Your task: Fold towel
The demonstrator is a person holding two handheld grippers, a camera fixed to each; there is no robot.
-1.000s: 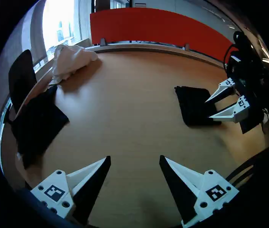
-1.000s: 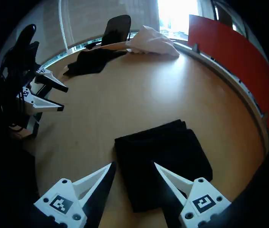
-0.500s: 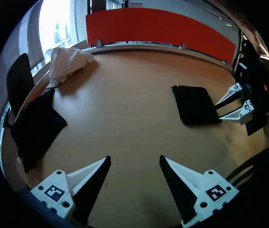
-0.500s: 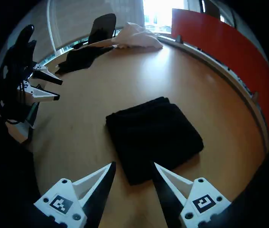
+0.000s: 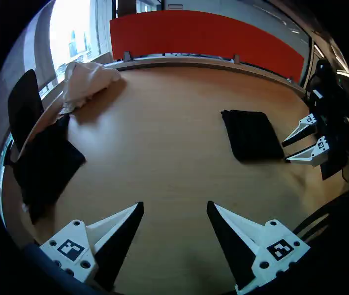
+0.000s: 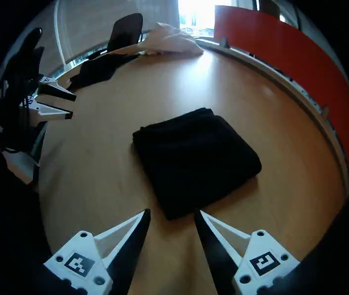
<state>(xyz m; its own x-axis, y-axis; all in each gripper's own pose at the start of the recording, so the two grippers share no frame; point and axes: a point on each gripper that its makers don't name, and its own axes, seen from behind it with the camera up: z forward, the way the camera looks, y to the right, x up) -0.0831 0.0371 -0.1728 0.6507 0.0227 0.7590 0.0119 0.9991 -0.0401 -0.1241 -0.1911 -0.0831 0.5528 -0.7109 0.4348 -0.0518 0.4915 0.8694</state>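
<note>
A black towel (image 6: 196,160), folded into a thick rectangle, lies flat on the wooden table (image 6: 100,162). My right gripper (image 6: 172,212) stands open just short of the towel's near edge, fingertips apart from the cloth and nothing between them. In the left gripper view the same towel (image 5: 250,134) lies at the right, with the right gripper (image 5: 285,152) just beyond its right edge. My left gripper (image 5: 174,204) is open over bare table, far from the towel. It appears in the right gripper view at the far left (image 6: 73,107), held by a dark-sleeved arm.
A crumpled white cloth (image 5: 83,83) sits at the table's far corner, a loose black cloth (image 5: 46,157) beside it near the edge. A dark chair (image 5: 24,103) stands behind them. A red partition (image 5: 204,34) runs along the back edge.
My right gripper has drawn back from the towel, which now lies wholly ahead of its fingertips. The left gripper has barely moved.
</note>
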